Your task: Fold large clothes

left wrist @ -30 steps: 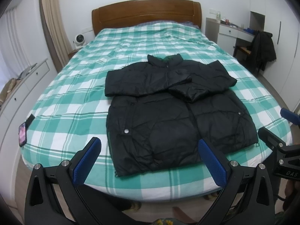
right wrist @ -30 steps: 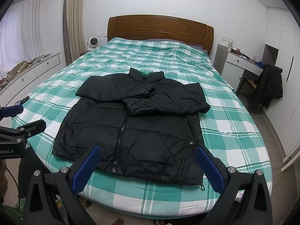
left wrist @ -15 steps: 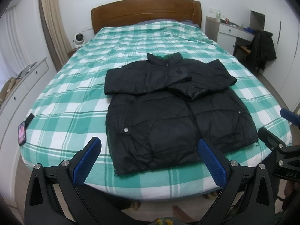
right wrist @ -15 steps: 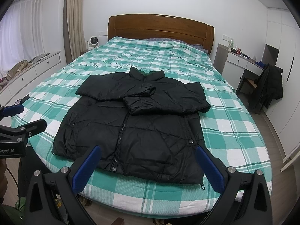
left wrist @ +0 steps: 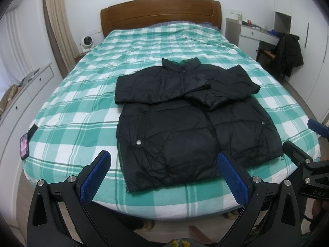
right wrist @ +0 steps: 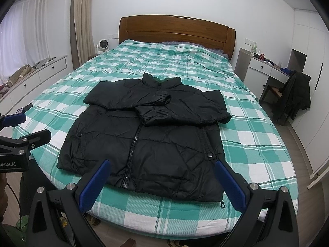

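Black puffer jacket [left wrist: 185,123] lies flat, front up, on the green-and-white checked bed [left wrist: 72,111], its hem near the foot edge and its collar pointing toward the wooden headboard [left wrist: 160,12]. Both sleeves are folded in across the chest, cuffs meeting near the zip. The left gripper [left wrist: 164,175] hovers off the foot of the bed, blue-padded fingers spread wide, nothing between them, clear of the fabric. The right gripper [right wrist: 162,182] does the same on its side, jaws wide apart and empty, just short of the hem. A phone [left wrist: 24,145] sits at the bed's left edge, screen lit perhaps; it is too small to be sure. A dark coat [right wrist: 296,96] hangs over a chair by the desk.
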